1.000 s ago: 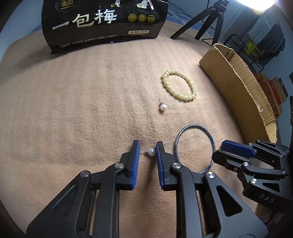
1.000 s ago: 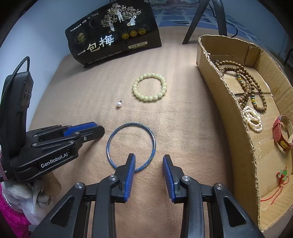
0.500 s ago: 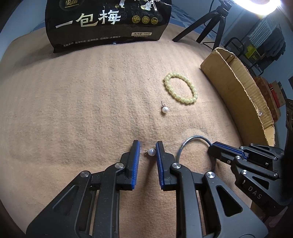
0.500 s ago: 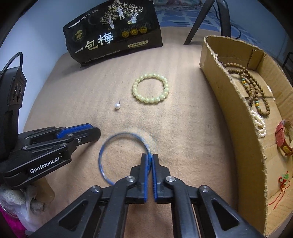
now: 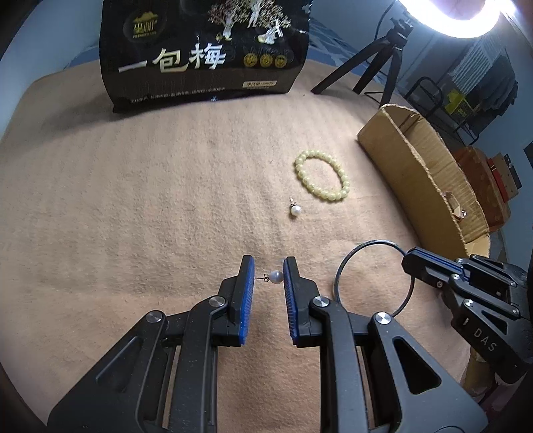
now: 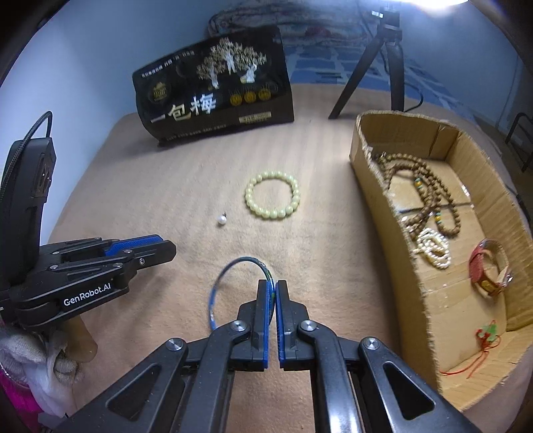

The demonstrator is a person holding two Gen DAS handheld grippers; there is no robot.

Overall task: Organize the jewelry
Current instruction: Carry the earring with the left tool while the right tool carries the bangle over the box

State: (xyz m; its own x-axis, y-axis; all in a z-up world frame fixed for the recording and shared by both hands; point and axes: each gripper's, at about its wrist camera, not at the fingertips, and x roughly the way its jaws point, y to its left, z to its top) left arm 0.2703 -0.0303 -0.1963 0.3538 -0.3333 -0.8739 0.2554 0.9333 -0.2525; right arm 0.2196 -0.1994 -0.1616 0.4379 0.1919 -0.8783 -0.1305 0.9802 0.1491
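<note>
Left gripper (image 5: 268, 276) jaws narrow, clamping pearl earring (image 5: 275, 276) — right gripper (image 6: 273, 289) jaws closed on blue bangle (image 6: 233, 286).

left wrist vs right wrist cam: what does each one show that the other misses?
Left only: the pearl stud pinched in the left claw, and the ring light.

Right only: the box's contents: wooden beads, pearl bracelet, red watch.

Both: the bangle gripped in the right claw, which has just closed on it; a loose pearl stud; the yellow bracelet; the black bag; the tripod.
</note>
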